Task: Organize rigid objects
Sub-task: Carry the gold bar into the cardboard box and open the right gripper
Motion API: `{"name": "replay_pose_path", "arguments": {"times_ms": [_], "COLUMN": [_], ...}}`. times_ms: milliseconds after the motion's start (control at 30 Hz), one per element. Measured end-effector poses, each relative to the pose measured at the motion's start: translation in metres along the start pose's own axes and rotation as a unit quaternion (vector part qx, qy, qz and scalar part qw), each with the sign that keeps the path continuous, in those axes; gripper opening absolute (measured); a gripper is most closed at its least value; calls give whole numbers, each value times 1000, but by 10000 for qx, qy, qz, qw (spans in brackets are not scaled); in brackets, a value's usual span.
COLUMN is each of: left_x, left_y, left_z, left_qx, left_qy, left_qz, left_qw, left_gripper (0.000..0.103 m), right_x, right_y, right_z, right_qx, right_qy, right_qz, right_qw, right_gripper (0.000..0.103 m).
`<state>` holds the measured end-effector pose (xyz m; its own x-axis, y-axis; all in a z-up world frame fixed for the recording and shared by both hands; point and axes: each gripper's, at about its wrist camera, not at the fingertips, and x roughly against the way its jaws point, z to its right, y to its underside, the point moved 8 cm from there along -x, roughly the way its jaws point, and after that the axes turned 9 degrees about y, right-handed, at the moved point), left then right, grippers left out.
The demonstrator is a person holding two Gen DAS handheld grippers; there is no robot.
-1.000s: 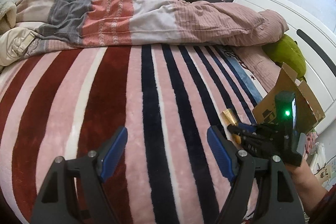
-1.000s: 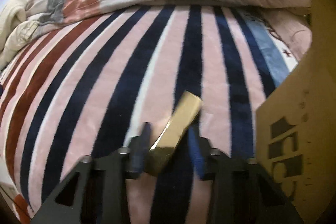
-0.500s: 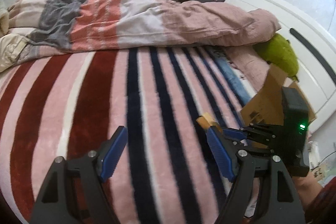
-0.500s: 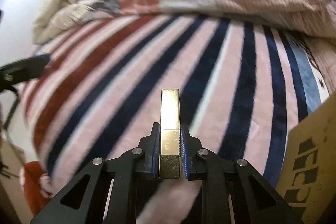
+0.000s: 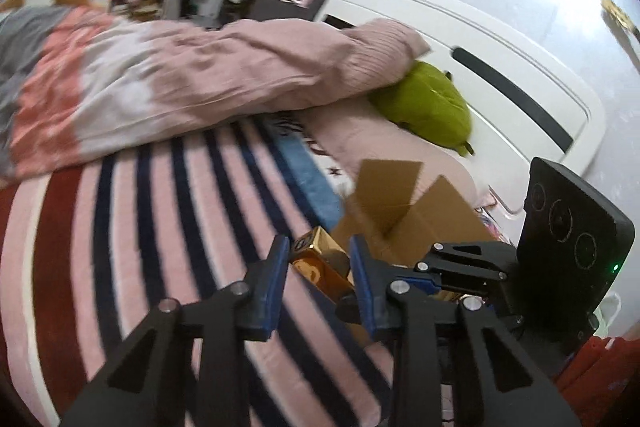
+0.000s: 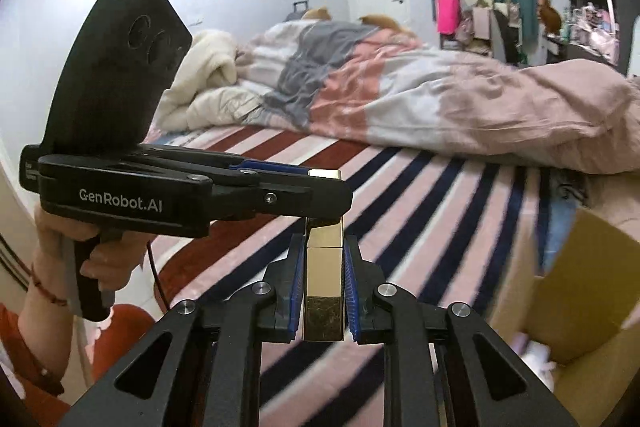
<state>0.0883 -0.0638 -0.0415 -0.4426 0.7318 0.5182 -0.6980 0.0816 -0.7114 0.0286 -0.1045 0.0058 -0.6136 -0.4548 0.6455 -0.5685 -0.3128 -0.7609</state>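
A slim gold box (image 6: 324, 287) is held up above the striped bed, with my right gripper (image 6: 324, 247) shut on its near end. My left gripper (image 6: 326, 193) reaches in from the left and covers the box's far end. In the left wrist view the gold box (image 5: 316, 259) lies between the blue pads of my left gripper (image 5: 318, 247), whose jaws are closing and touch both of its sides. The right gripper (image 5: 432, 279) holds the same box from the right, and a hand (image 6: 60, 259) grasps the left gripper's handle.
An open cardboard box (image 5: 420, 223) (image 6: 580, 287) stands on the bed at the right, just behind the grippers. A rumpled pink and grey duvet (image 6: 400, 99) lies across the far side. A green plush (image 5: 424, 103) rests by the white headboard (image 5: 500, 67).
The right gripper lifted the gold box off the blanket. The left gripper swung right to the box, and its wide jaws narrowed around the box's far end.
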Motion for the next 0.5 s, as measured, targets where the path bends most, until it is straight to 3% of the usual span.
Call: {"name": "replay_pose_path", "arguments": {"times_ms": [233, 500], "left_x": [-75, -151], "left_y": [-29, -19], "left_z": [61, 88], "left_qx": [-522, -613], "left_qy": [288, 403], "left_qz": [-528, -1337], "left_qw": [9968, 9883], "left_gripper": [28, 28], "right_x": [43, 51], "right_y": [10, 44], "right_z": [77, 144], "right_qx": [-543, -900], "right_qy": [444, 845], "right_qz": [74, -635], "right_qw": [9975, 9903], "right_gripper": [13, 13]}}
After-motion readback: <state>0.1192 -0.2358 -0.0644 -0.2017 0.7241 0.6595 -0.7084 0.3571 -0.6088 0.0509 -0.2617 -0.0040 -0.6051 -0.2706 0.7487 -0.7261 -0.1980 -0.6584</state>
